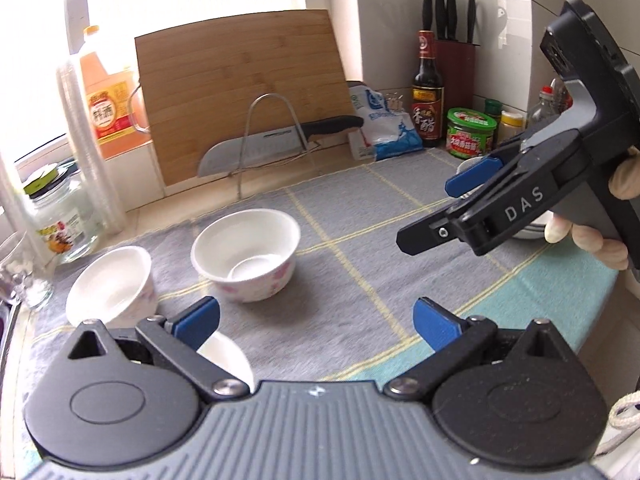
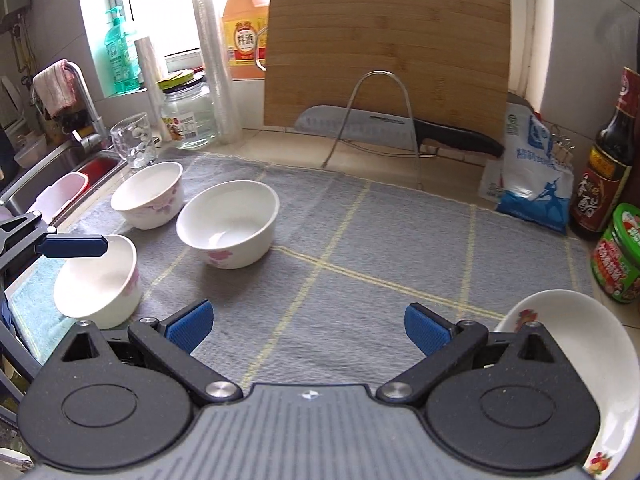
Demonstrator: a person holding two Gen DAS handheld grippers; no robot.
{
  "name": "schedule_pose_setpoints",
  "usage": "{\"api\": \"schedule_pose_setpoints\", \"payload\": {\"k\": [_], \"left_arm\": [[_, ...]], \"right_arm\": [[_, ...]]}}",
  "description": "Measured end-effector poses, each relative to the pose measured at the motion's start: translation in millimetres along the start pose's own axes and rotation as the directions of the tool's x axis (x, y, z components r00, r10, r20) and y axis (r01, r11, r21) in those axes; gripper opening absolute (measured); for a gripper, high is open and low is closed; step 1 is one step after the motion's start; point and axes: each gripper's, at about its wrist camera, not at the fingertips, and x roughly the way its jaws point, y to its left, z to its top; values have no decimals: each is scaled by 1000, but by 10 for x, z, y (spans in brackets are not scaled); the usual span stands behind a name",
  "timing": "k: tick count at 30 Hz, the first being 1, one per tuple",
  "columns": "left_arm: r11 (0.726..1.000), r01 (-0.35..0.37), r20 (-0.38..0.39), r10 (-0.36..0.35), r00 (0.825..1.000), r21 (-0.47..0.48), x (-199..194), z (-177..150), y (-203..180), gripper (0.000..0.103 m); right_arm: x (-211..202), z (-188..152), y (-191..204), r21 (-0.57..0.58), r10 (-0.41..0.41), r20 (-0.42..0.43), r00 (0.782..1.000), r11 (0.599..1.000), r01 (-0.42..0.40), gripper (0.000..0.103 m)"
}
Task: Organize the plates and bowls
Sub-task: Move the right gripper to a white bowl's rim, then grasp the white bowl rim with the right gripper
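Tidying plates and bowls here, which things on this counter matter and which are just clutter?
For the job:
- three white bowls
- plate at the mat's right edge

Just lying about:
- cutting board
- knife
- salt bag
- vinegar bottle
- glass jar

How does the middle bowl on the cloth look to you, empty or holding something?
Empty: the middle bowl stands upright on the grey cloth, and its white inside shows bare to the bottom.
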Motion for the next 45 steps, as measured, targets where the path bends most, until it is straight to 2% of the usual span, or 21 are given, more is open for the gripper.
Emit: {"api": "schedule_pose_setpoints", "payload": {"k": [9, 16, 24, 31, 33, 37, 45], "left_arm": [[996, -83, -54, 81, 995, -27, -304, -527, 516, 102], [998, -55, -71, 52, 996, -43, -163, -730, 724, 102], [1000, -4, -57, 4, 998, -4, -27, -786, 763, 99], [999, 32, -40, -32, 999, 2, 24, -754, 806, 95], [999, 43, -40, -43, 998, 3, 34, -747, 812, 90], [999, 51, -37, -51, 998, -4, 39, -745, 822, 89], [998, 56, -50, -56, 997, -1, 43, -719, 812, 89]], "right_arm": [[285, 62, 857, -79, 103, -9, 995, 992, -103, 103], [541, 104, 1223, -122, 192, -47, 980, 973, -196, 103], [793, 157, 1342, -92, 258, -87, 962, 960, -266, 100], [947, 227, 1366, -89, 278, -113, 954, 953, -289, 89], [975, 234, 1382, -93, 287, -120, 951, 950, -298, 87], [1003, 243, 1416, -103, 300, -135, 944, 944, -314, 81], [983, 258, 1401, -97, 303, -142, 942, 943, -318, 81]]}}
